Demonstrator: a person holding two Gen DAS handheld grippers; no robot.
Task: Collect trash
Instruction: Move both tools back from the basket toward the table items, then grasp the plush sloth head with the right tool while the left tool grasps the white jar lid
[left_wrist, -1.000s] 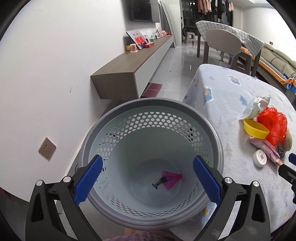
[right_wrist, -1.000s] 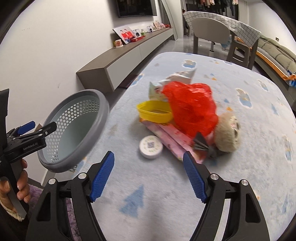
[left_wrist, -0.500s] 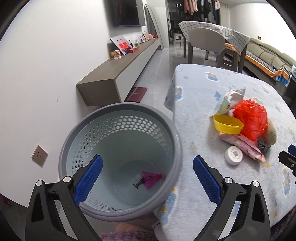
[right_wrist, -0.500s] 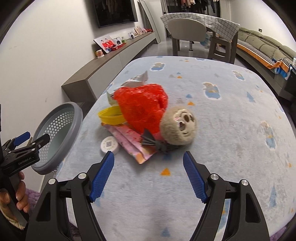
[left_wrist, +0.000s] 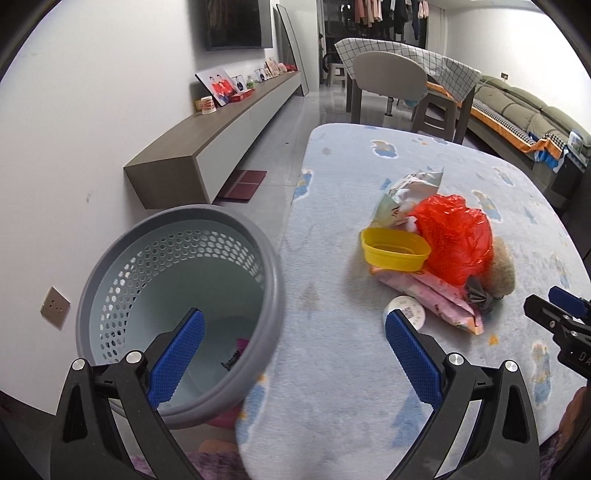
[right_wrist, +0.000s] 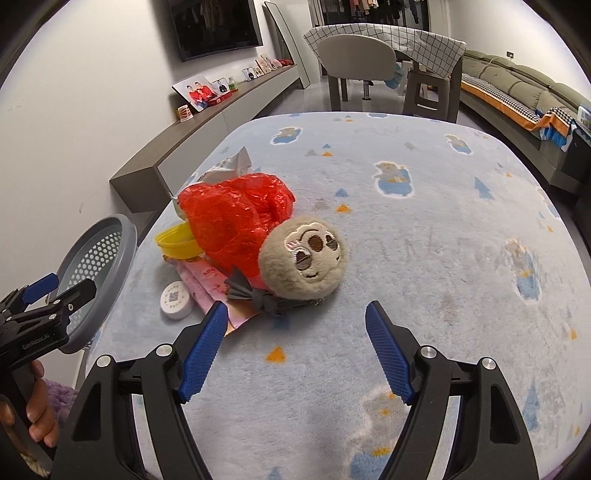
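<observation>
Both tongs are spread wide and hold nothing. The left gripper (left_wrist: 293, 354) hangs over the near left edge of the table (left_wrist: 424, 166), one finger over the mouth of the grey bin (left_wrist: 110, 258) and the other over the pale blue cloth. The bin stands just beside the table's left edge, tipped toward the camera, with a small pink and black scrap (left_wrist: 236, 352) lying at its bottom.

The trash sits in one heap toward the left side of the table. A crumpled red plastic bag (right_wrist: 232, 221) is on top, with a yellow lid (left_wrist: 395, 249) against its left side and a silver snack packet (left_wrist: 406, 192) behind it, toward the far edge. A pink wrapper (left_wrist: 436, 295) lies flat under the heap, and a small white round cap (right_wrist: 176, 300) rests on the cloth just beside it, nearer the left edge. A beige plush toy (right_wrist: 304, 260) with a stitched face leans on the red bag, a grey bow (right_wrist: 255, 295) at its base.

The right gripper (right_wrist: 295, 354) hovers above the cloth near the front edge, pointed at the plush toy, its fingers short of the heap.
</observation>
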